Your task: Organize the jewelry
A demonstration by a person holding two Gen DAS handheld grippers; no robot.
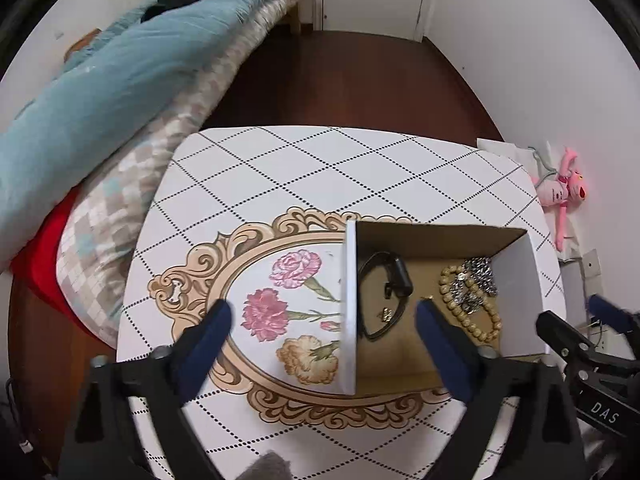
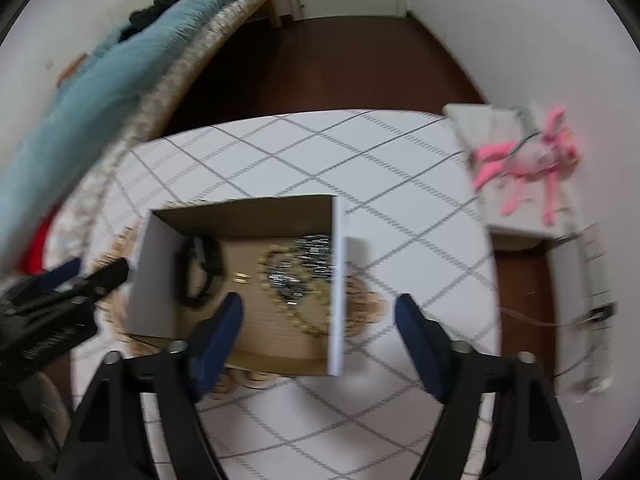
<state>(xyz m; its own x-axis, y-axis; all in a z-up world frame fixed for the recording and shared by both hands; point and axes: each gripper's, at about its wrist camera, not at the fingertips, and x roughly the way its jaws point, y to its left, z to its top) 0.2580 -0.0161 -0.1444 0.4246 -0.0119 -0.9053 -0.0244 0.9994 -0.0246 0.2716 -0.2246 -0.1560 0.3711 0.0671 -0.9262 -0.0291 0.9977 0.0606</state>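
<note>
An open cardboard box point(image 1: 352, 312) with white outer walls stands on the patterned table point(image 1: 320, 168). Inside lie a black band point(image 1: 384, 280), a beige bead bracelet point(image 1: 472, 312), a silver chain point(image 1: 476, 280) and a small gold piece point(image 1: 386, 314). My left gripper point(image 1: 324, 320) is open and empty, above the box's left wall. My right gripper point(image 2: 318, 312) is open and empty, above the box's right wall point(image 2: 338, 280); the view is blurred. The box's beads point(image 2: 304, 312), chain point(image 2: 308, 256) and band point(image 2: 200, 272) show there too.
A bed with a teal blanket point(image 1: 100, 92) lies to the left of the table. A pink plush toy point(image 1: 560, 192) lies on a white ledge at the right. Dark wood floor point(image 1: 340, 80) lies beyond the table's far edge.
</note>
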